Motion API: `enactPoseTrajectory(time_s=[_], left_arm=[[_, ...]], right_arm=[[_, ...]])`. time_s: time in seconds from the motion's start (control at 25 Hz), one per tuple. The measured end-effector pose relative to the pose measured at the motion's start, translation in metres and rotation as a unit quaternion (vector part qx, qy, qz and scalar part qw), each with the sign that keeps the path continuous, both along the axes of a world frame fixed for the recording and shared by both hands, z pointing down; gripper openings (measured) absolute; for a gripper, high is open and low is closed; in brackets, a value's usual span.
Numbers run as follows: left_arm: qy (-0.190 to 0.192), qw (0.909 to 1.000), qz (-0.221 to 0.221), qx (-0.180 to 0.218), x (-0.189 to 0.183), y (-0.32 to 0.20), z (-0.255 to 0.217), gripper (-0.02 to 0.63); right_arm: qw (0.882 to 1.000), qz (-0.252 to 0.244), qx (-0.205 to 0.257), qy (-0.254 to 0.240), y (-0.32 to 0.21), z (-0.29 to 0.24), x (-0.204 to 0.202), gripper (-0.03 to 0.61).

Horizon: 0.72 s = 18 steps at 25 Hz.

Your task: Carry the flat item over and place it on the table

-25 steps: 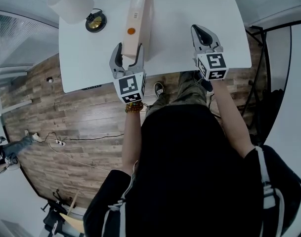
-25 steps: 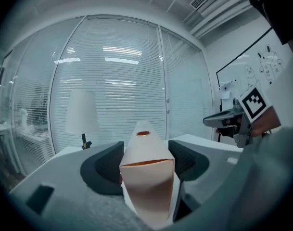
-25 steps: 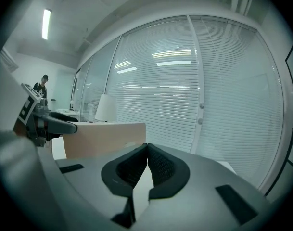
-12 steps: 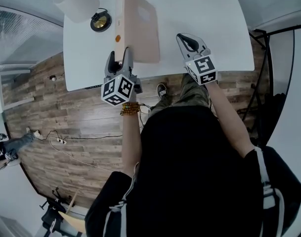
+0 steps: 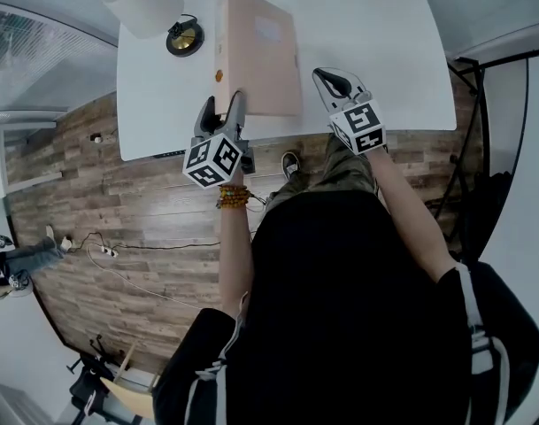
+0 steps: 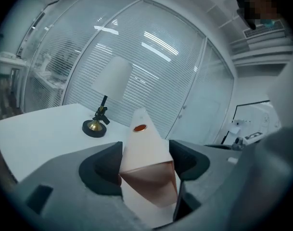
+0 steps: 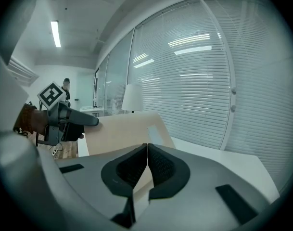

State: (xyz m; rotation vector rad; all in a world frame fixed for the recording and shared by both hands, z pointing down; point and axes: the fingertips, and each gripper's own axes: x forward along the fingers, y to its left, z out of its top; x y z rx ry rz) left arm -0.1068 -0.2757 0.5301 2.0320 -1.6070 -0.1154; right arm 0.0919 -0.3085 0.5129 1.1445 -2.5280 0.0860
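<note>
Beige folder (image 5: 260,51) is lying on the white bench (image 5: 375,42), close to its near edge. Your left gripper (image 5: 225,103) is clasping the folder's near left corner, fingers spread wide across the spine. Your right gripper (image 5: 324,76) is hovering just beside the folder's right edge, fingers pressed together, holding nothing.

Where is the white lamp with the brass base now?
The white brass-based lamp stands at the far left corner of the white table in the head view, left of the flat beige folder.
</note>
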Motion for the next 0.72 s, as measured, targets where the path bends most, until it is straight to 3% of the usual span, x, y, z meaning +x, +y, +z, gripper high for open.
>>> enactPoseTrajectory(time_s=[0.08,0.12,0.2,0.24,0.48,0.6,0.72], left_arm=[[-0.050,0.9985,0.018,-0.011,0.007,-0.001,0.007,0.313],[-0.090,0.9956,0.024,-0.013,0.010,-0.001,0.011,0.282],[-0.161,0.9865,0.025,-0.014,0.017,-0.001,0.018,0.070],[-0.171,0.9848,0.027,-0.013,0.022,-0.002,0.020,0.055],[-0.181,0.9823,0.043,-0.020,0.036,-0.002,0.034,0.114],[-0.175,0.9823,0.043,-0.051,0.023,0.001,0.052,0.206],[-0.157,0.9822,0.058,-0.085,0.016,0.005,0.074,0.246]], right_arm=[[1.000,0.003,0.004,0.000,0.000,-0.002,0.001,0.009],[1.000,0.004,0.004,-0.001,0.000,-0.003,0.001,0.009],[1.000,0.007,0.001,-0.005,0.000,-0.004,0.002,0.009],[1.000,0.008,0.001,-0.007,0.000,-0.004,0.003,0.009],[1.000,0.018,0.005,-0.010,-0.002,-0.007,0.014,0.009],[1.000,0.027,-0.002,-0.008,-0.003,-0.001,0.024,0.009],[0.999,0.037,-0.038,0.001,-0.004,0.022,0.033,0.010]])
